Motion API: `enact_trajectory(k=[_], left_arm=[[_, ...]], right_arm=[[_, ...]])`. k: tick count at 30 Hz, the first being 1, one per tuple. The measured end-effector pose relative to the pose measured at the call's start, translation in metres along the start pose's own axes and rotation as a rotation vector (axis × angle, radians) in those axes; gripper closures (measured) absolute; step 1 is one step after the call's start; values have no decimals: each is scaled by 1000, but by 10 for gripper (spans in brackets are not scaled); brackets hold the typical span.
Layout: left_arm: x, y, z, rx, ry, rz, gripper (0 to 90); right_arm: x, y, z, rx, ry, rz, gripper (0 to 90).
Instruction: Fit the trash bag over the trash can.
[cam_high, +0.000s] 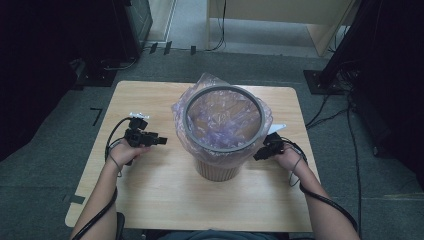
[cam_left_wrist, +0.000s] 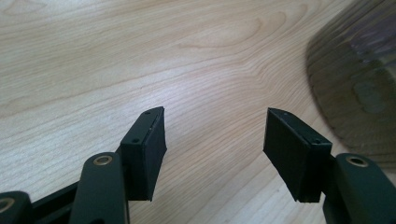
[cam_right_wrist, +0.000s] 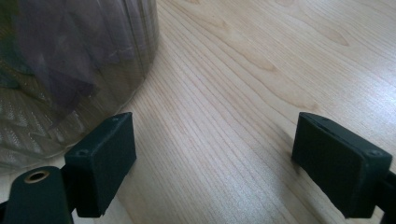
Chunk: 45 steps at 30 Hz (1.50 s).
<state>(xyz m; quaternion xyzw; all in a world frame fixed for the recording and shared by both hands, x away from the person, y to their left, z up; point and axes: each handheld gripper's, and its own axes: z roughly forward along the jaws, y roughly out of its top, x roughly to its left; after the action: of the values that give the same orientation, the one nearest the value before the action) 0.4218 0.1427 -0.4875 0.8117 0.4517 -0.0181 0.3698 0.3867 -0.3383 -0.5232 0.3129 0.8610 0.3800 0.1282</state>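
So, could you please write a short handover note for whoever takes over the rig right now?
Left tongs: open, holding nothing, low over the table, left of the bin.
Right tongs: open, holding nothing, close beside the bin's right side.
Bin stands upright mid-table, lined with a purple bag; a grey ring sits on the rim over the bag.
Done: bag in, ring seated, by the look of it.
Left: probably just a check of the bag's overhang.

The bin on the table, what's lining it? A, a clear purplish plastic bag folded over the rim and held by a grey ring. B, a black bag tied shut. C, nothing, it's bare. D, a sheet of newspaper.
A: the bin has a see-through purplish bag spilling over its top, with a grey ring seated around the open mouth.
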Motion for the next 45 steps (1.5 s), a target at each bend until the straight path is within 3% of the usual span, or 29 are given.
enact_trajectory(k=[10,17,23,45], left_arm=[[9,-11,2,-15,17,-3,377],[14,-18,2,-75,44,64,371],[18,-24,1,-136,68,51,369],[17,-26,3,-160,67,49,349]], right_arm=[[0,0,0,0,0,0,134],[0,0,0,-1,0,0,134],[0,0,0,0,0,0,134],[0,0,0,-1,-1,1,133]])
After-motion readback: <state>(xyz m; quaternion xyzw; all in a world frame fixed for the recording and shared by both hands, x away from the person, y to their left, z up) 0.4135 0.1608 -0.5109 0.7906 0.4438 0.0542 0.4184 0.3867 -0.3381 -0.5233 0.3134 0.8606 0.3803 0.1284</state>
